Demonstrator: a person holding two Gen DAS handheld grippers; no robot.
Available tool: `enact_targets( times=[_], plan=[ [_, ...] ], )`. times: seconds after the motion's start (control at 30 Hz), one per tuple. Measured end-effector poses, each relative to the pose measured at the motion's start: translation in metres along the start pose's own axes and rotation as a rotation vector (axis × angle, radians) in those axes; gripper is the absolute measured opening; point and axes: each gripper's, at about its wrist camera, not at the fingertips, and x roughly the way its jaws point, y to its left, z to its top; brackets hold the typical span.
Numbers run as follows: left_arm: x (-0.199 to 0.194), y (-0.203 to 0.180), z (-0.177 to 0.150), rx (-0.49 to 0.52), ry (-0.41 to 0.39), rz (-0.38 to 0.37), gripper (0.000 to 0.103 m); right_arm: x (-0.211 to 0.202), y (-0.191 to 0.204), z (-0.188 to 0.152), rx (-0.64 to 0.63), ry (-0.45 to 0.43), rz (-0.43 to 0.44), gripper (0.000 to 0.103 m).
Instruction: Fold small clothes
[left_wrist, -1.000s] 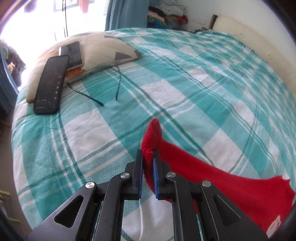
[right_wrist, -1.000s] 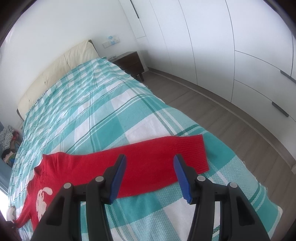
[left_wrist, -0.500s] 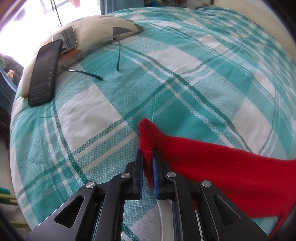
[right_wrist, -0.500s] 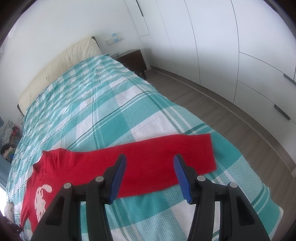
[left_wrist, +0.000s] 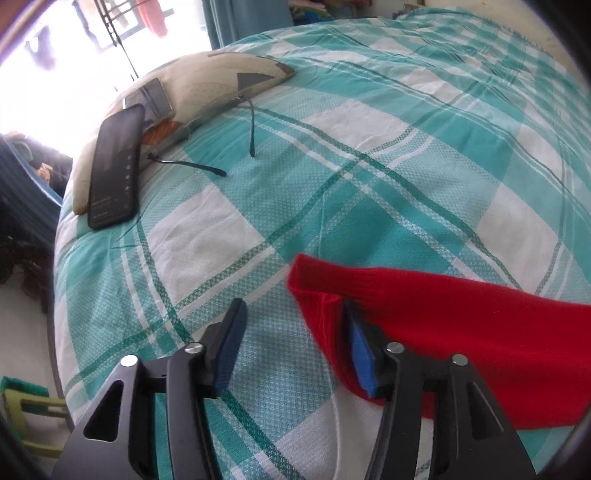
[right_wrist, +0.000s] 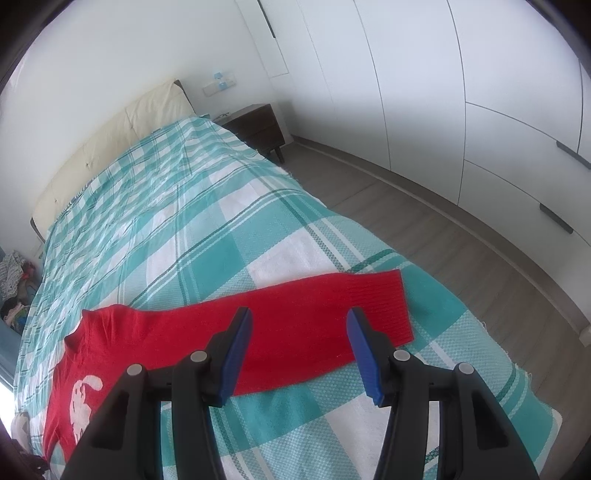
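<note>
Home bedroom, checked bedspread over a bed, padded headboard at 10 o'clock, nightstand, wardrobe doors at 2 o'clock

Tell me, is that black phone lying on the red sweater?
No, the phone rests against the pillow at the far corner of the bed, well apart from the sweater.

We are holding our left gripper low with its 2 blue-padded fingers spread wide apart. We are keeping our right gripper equally wide, hovering with nothing between its fingers.
</note>
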Motion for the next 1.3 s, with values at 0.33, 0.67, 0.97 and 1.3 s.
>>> enact_targets(
  times=[0.33,0.67,0.97,1.3],
  plan=[
    [-0.110,-0.030,-0.017,0.041,-0.219,-0.330,0.097,-0.003,0.041,-0.009,-0.170,-0.040,-0.091,0.066],
    [-0.154,-0.096,-0.043,0.230,-0.339,-0.399,0.097,-0.025,0.127,-0.050,-0.528,-0.177,-0.152,0.073],
    [-0.155,-0.095,-0.046,0.218,-0.334,-0.401,0.098,-0.025,0.146,-0.060,-0.618,-0.195,-0.168,0.073],
    [-0.153,-0.095,-0.046,0.211,-0.321,-0.392,0.098,-0.028,0.149,-0.060,-0.636,-0.222,-0.184,0.073]
  ],
)
